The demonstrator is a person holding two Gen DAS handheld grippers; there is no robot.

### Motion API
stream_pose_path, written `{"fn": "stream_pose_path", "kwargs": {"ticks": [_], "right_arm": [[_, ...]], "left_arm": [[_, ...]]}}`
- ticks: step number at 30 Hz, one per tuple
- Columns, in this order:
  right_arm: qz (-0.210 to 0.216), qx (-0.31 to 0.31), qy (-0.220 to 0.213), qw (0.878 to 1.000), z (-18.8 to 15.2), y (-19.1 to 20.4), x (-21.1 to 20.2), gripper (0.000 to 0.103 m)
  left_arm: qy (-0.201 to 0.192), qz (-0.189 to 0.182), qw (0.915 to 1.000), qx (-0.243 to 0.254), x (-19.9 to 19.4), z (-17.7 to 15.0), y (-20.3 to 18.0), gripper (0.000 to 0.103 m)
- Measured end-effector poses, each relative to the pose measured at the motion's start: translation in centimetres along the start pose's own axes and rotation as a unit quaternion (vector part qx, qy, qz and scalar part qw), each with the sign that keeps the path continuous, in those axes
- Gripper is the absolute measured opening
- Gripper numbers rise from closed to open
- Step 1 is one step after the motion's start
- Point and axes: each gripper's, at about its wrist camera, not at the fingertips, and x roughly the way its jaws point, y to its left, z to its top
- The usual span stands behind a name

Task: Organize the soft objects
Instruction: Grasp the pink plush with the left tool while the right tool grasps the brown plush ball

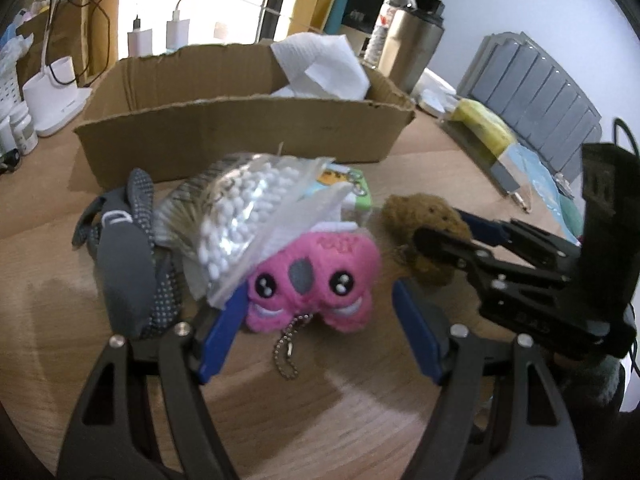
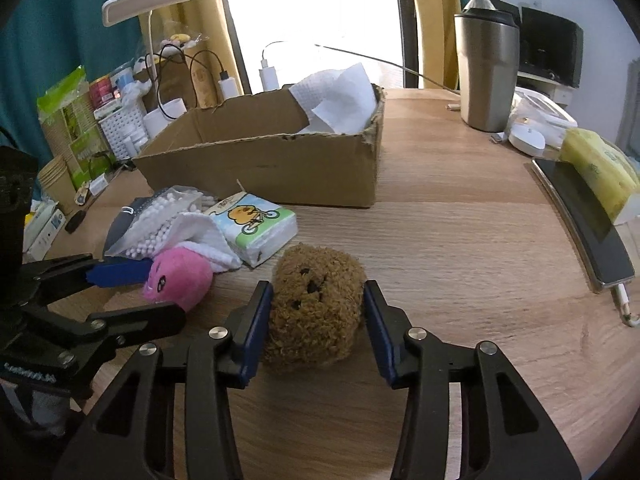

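Two grippers work side by side over the wooden bench (image 2: 460,232). The left gripper (image 1: 316,316) is wide open, with its blue pads on both sides of the pink plush toy (image 1: 316,276); a gap shows on the right side of the toy, and on the left side I cannot tell if the pad touches it. The toy lies on the bench with its face toward the camera, and its ball chain (image 1: 288,348) hangs forward. The right gripper (image 2: 316,320) is partly open around the brown plush toy (image 2: 316,304), its pads are very close to both sides of the toy, but a firm hold is not clear. The brown toy sits on the bench, just beside the pink one. Behind the pink toy is a small pile: a bag of white cotton swabs (image 1: 240,216), a white cloth (image 2: 204,240), a pack of tissues (image 2: 256,228) with a cartoon, and a grey dotted fabric piece (image 1: 132,264). Further back stands an open cardboard box (image 2: 272,164) with white paper towel (image 2: 340,100) inside at its right end. A steel tumbler (image 2: 486,68) stands near the box, to its right.
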Motion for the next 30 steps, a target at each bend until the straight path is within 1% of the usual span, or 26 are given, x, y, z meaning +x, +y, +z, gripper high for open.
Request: {"fn": "stream_pose_path", "kwargs": {"ticks": [2,11,14,15,19,25,28,30], "right_arm": [[-0.001,0.003,-0.001,1.0,0.0,-0.3,-0.1,0.048],[-0.001,-0.003,-0.007,1.0,0.3,-0.2,-0.4,0.048],[-0.002,-0.009,-0.01,1.0,0.4,0.1,-0.7,0.048],[-0.003,-0.009,-0.01,1.0,0.5,0.1,-0.8,0.048],[-0.006,-0.011,-0.014,1.0,0.7,0.3,-1.1,0.048],[-0.013,-0.014,-0.017,1.0,0.8,0.5,-1.7,0.048],[-0.018,-0.014,-0.021,1.0,0.8,0.6,-2.2,0.048],[-0.021,-0.015,-0.025,0.999,0.9,0.7,-2.5,0.048]], "left_arm": [[0.01,0.004,0.9999,-0.008,0.5,0.0,0.2,0.075],[0.001,0.005,0.9999,-0.012,0.8,0.5,0.3,0.076],[-0.006,-0.004,1.0,-0.003,0.7,0.4,0.1,0.075],[-0.006,-0.01,0.9999,0.001,0.7,0.5,0.0,0.069],[-0.005,-0.022,0.9996,0.015,0.8,0.5,-0.4,0.061],[-0.005,-0.042,0.9985,0.035,0.3,0.1,-1.3,0.058],[-0.013,-0.055,0.9973,0.048,-0.5,-0.1,-2.1,0.059],[-0.019,-0.057,0.9966,0.056,-1.0,-0.1,-2.5,0.059]]}}
